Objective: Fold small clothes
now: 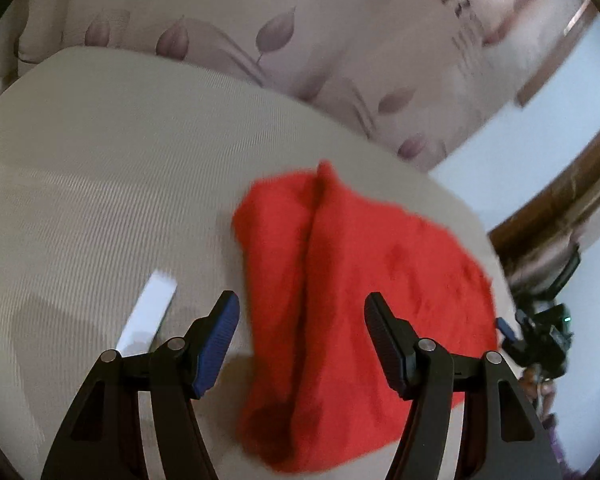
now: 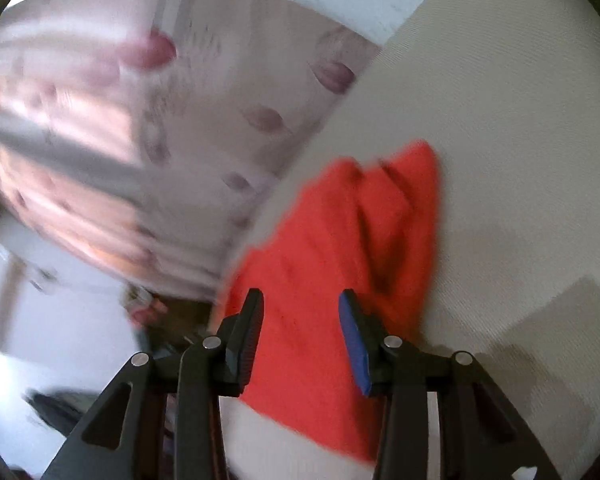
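Red cloth [image 1: 360, 300] lies bunched on my beige table [image 1: 100, 200], its long ridge running away from me. My left gripper [image 1: 302, 312] and right gripper [image 2: 302, 308] both hover spread above its near end, holding nothing. A white strip [image 1: 148, 312] lies leftward, clear of the work.

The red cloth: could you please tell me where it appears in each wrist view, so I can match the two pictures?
Left wrist view: the red cloth fills the lower centre-right, lying on the beige surface, beyond the open left tongs.
Right wrist view: the red cloth runs from centre to lower centre, beyond the open right tongs.
Shared landmark: the leaf-patterned curtain behind the surface.
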